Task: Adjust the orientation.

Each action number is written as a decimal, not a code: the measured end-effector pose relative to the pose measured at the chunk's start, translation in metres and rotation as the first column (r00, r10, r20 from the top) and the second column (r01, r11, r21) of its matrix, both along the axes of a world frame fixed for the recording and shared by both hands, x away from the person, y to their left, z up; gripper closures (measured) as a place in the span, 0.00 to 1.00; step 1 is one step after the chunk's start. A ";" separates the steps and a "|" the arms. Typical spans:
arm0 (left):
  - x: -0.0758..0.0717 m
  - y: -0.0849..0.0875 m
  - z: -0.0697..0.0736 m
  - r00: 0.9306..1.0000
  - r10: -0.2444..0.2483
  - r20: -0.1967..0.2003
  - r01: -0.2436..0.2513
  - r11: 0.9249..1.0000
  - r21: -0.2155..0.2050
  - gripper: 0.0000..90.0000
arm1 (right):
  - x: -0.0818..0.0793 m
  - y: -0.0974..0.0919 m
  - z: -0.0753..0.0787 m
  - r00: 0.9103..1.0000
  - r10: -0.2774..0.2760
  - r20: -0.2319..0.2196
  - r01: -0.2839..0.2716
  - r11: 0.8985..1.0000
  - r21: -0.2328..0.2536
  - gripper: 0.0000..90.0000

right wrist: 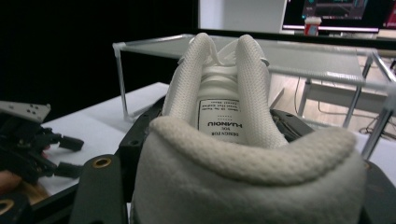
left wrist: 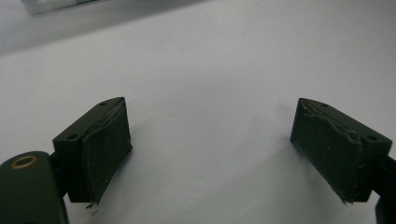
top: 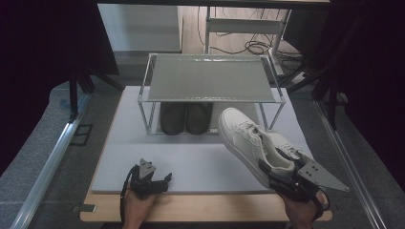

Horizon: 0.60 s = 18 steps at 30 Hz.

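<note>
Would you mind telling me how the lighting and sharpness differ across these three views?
High view: dim and soft; the dark pair of shoes sits in shadow under the wire-mesh metal rack. Left gripper view: evenly lit, the open left gripper casting faint shadows on the pale grey mat. Right gripper view: the white mesh sneaker in the right gripper looms large and slightly blurred near the lens; its background is black at left.

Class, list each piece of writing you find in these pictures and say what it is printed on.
"HANGIU", seen upside down: on the label inside the white sneaker's tongue.
Small lines above and below that word: too blurred to read.
Monitor graphics in the background: too small to read.
</note>
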State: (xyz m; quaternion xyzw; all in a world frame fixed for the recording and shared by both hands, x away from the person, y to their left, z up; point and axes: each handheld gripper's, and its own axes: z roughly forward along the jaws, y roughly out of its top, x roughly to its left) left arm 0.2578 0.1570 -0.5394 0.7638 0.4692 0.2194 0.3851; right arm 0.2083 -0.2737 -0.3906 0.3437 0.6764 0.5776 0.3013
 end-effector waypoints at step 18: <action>0.000 0.000 0.000 1.000 -0.002 0.000 0.002 1.000 0.000 0.13 | 0.038 0.031 0.031 0.997 0.006 0.082 -0.007 1.000 0.011 0.42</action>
